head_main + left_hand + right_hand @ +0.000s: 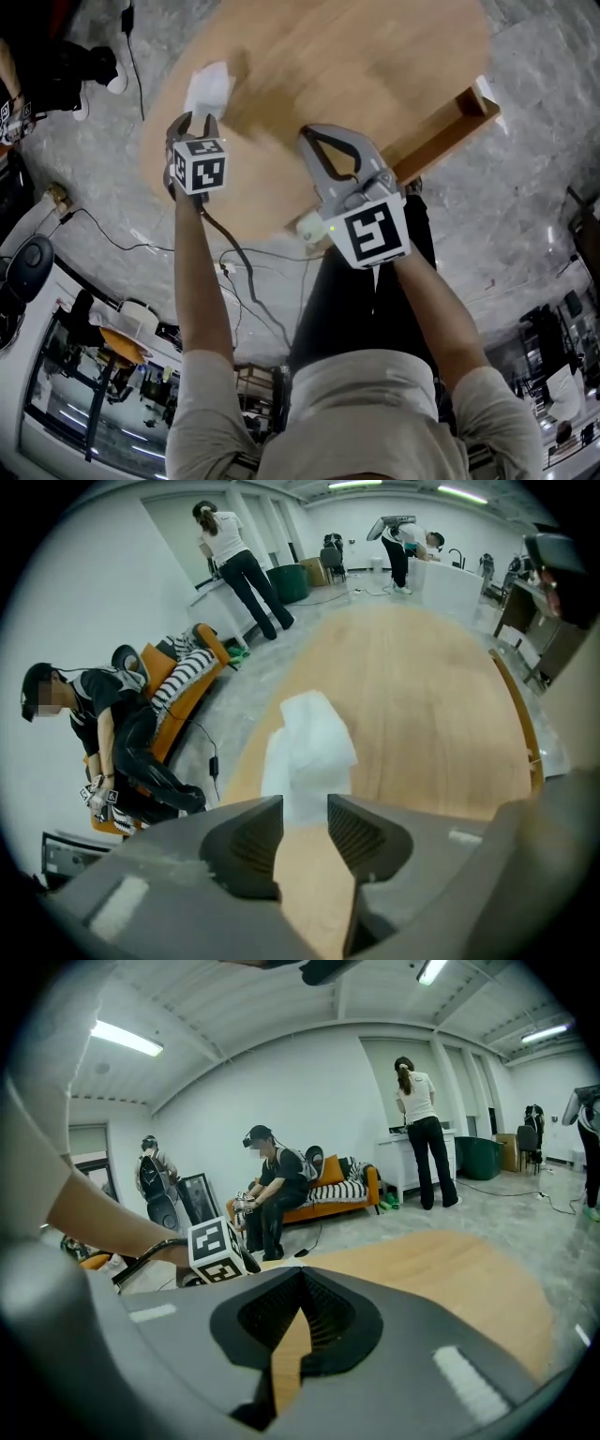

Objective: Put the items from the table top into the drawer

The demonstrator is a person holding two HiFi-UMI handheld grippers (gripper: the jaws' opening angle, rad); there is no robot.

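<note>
At the table (pixel 375 66) edge, left gripper (pixel 305 805) jaws apart, empty; white wad (pixel 309 747) lies just beyond the tips. Right gripper (pixel 300 1277) closed, holding nothing.

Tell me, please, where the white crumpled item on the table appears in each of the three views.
Head view: the white crumpled item lies upper left, near the table's edge, just ahead of the left gripper.
Left gripper view: centre, just beyond the open jaws.
Right gripper view: not in it.
Shared landmark: the round wooden table top.
</note>
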